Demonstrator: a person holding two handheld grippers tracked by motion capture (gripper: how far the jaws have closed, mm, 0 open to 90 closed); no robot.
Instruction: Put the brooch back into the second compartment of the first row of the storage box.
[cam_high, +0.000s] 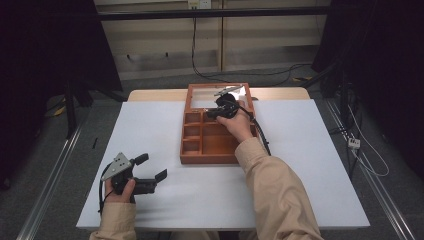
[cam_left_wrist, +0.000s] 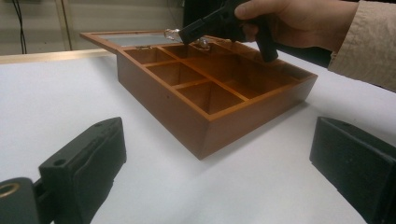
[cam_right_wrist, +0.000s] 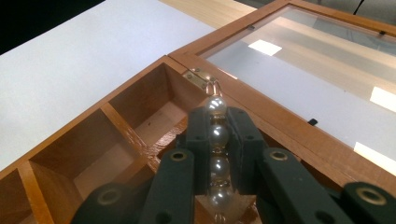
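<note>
Right gripper (cam_right_wrist: 217, 140) pinches string of white pearl beads (cam_right_wrist: 217, 135) over open brown wooden compartment box (cam_high: 200, 155); placing remains. Left gripper (cam_high: 150, 172) spread, idle.

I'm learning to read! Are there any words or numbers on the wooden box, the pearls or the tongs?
No words, numbers or signs can be read.
Wooden box: plain wood, no label.
Pearls, pinched in the right tongs: nothing written.
Left tongs: plain black.
</note>
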